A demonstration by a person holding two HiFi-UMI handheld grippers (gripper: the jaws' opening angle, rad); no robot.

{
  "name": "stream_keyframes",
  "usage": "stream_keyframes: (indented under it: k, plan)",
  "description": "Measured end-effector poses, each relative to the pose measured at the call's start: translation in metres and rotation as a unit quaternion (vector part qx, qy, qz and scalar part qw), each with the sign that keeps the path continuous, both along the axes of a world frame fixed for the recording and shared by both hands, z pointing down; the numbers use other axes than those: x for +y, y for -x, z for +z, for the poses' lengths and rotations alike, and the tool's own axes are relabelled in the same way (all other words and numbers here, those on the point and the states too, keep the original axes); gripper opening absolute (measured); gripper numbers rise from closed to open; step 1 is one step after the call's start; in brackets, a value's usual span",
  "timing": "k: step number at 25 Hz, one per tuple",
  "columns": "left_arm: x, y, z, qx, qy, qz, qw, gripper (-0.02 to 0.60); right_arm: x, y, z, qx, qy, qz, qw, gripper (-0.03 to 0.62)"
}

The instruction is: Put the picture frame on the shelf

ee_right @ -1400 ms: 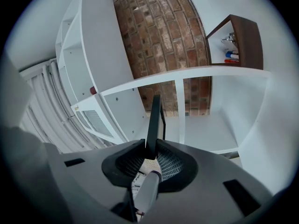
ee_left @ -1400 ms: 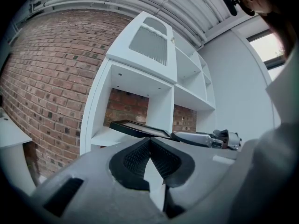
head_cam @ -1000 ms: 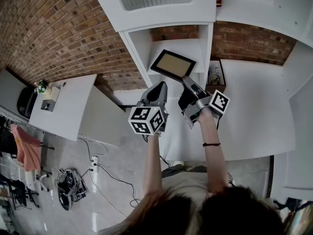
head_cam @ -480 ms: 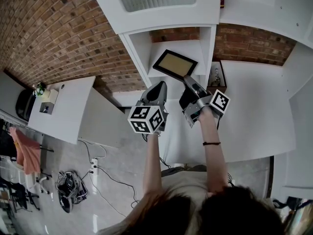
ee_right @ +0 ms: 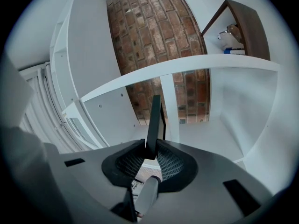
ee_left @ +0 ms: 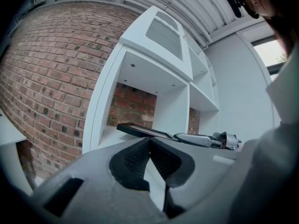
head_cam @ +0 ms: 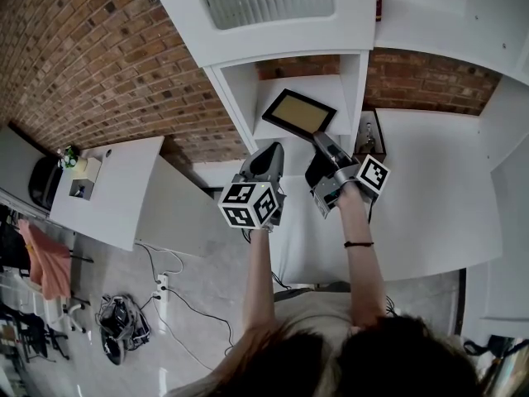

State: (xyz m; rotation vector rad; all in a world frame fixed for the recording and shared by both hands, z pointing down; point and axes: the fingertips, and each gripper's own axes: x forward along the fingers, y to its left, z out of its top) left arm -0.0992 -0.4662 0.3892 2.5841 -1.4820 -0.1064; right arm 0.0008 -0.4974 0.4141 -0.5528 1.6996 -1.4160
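Note:
The picture frame is black-edged with a tan face. It hangs tilted in the open compartment of the white shelf unit, above its board. My right gripper is shut on the frame's lower right edge; in the right gripper view the frame stands edge-on between the pads. My left gripper is held just left of it, shut with nothing in it. In the left gripper view the frame floats level beyond the closed jaws, with the right gripper behind it.
A brick wall backs the shelf unit. A small dark open box with little items stands on the white counter to the right. A low white table is at the left, with cables and a bag on the floor.
Both grippers and the frame have shifted slightly forward toward the shelf compartment. The grip on the frame is unchanged.

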Motion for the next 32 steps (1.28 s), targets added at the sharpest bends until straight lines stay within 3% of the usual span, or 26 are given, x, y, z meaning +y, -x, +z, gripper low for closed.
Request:
stream_keyframes:
  k: [32]
  plan:
    - [-0.020, -0.008, 0.016, 0.006, 0.017, 0.018, 0.9997, 0.011, -0.020, 0.000, 0.016, 0.002, 0.019, 0.010, 1.000, 0.075]
